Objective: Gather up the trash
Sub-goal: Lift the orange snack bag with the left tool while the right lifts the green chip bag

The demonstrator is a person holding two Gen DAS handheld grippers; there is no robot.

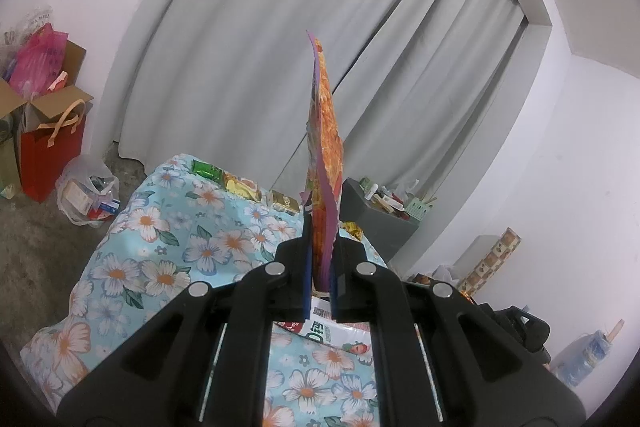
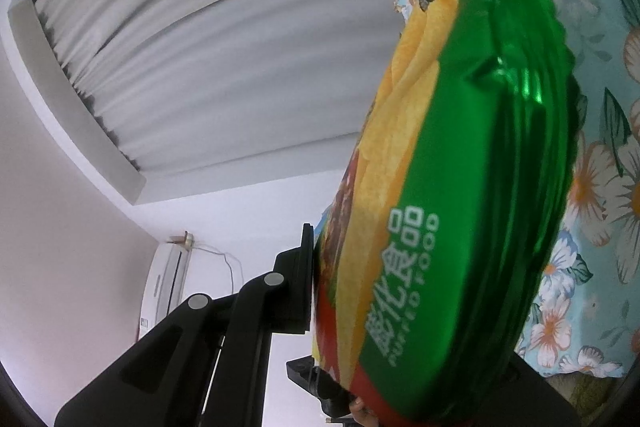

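Note:
My left gripper is shut on an orange and purple snack bag, which stands edge-on and upright between the jaws, above a table under a floral cloth. On that cloth lie more wrappers: a green one, a yellow one, a gold one and a white packet just under the jaws. My right gripper is shut on a large green chip bag that fills the right half of its view and hides the right finger. Only the left finger shows.
Grey curtains hang behind the table. Cardboard boxes, a red gift bag and a plastic bag of rubbish sit on the floor at left. A dark grey box with small items stands right of the table. An air conditioner hangs on the wall.

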